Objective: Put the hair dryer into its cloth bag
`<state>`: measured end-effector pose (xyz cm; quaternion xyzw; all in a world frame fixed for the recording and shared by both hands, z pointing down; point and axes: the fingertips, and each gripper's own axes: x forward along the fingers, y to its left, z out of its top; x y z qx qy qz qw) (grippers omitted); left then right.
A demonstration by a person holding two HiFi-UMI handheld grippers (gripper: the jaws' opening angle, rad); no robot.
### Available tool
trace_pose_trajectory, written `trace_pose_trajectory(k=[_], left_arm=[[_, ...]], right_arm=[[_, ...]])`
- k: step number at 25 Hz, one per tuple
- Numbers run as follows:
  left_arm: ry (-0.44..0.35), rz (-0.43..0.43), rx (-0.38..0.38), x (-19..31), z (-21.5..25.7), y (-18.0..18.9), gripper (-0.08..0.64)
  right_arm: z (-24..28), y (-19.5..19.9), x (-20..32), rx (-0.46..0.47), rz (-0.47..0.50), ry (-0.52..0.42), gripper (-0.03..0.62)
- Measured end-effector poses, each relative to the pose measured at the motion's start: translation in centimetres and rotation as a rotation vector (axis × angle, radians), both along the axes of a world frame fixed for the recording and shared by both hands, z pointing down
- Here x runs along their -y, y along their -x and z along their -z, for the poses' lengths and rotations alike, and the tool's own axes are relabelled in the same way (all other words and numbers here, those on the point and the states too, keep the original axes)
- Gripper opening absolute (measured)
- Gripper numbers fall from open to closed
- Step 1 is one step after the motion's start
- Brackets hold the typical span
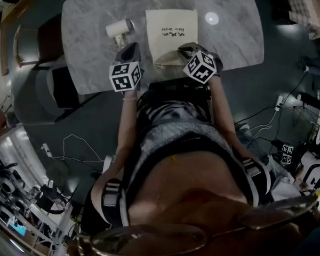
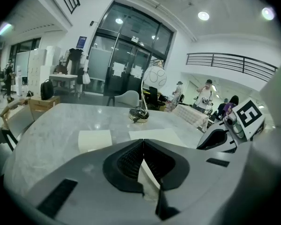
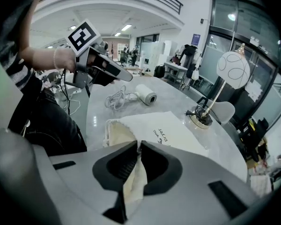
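Observation:
The white hair dryer [image 1: 120,28] lies on the marble table [image 1: 90,15], its barrel [image 3: 145,93] on its side and its coiled cord [image 3: 116,99] nearer the front edge. To its right lies the cream cloth bag [image 1: 170,32], printed side up, with its mouth towards me. My right gripper [image 3: 137,146] is shut on the bag's mouth edge [image 3: 131,177], and the cloth [image 3: 114,132] bulges up there. My left gripper [image 1: 130,49] hovers shut just in front of the dryer, holding nothing that I can make out; it shows in the air [image 3: 124,76] in the right gripper view.
A lamp with a round base [image 3: 201,116] stands at the table's far side beyond the bag. A chair [image 1: 37,44] sits at the table's left. Cables [image 1: 74,148] trail over the floor by my legs.

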<state>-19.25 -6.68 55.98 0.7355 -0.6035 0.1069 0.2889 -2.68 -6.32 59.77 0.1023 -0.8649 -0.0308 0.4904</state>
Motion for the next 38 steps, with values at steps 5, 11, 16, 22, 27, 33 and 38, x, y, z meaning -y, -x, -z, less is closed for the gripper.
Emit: trace_pose_trajectory(k=[5, 11, 16, 22, 27, 33, 38], left_arm=[[0.037, 0.050, 0.031, 0.5, -1.2, 2.2, 0.008], [0.091, 0.108, 0.048, 1.1, -3.3, 5.5, 0.009], [0.139, 0.144, 0.067, 1.3, -4.8, 7.4, 0.009], [0.223, 0.124, 0.080, 2.1, -7.0, 8.6, 0.089], [0.285, 0.122, 0.115, 2.4, -8.7, 9.7, 0.152], [0.400, 0.092, 0.139, 2.6, -11.4, 10.4, 0.226], [0.493, 0.071, 0.196, 2.7, -13.1, 11.0, 0.253]], right_arm=[[0.0, 0.0, 0.0, 0.001, -0.005, 0.013, 0.080], [-0.2, 0.1, 0.0, -0.002, -0.004, 0.027, 0.080], [-0.2, -0.1, 0.3, -0.001, -0.007, 0.036, 0.080], [-0.2, -0.3, 1.1, -0.004, -0.005, 0.046, 0.080], [-0.2, -0.1, 1.1, 0.001, -0.007, 0.056, 0.080], [-0.1, -0.3, 1.1, 0.004, -0.011, 0.068, 0.080], [-0.1, -0.5, 1.4, 0.004, -0.015, 0.077, 0.080]])
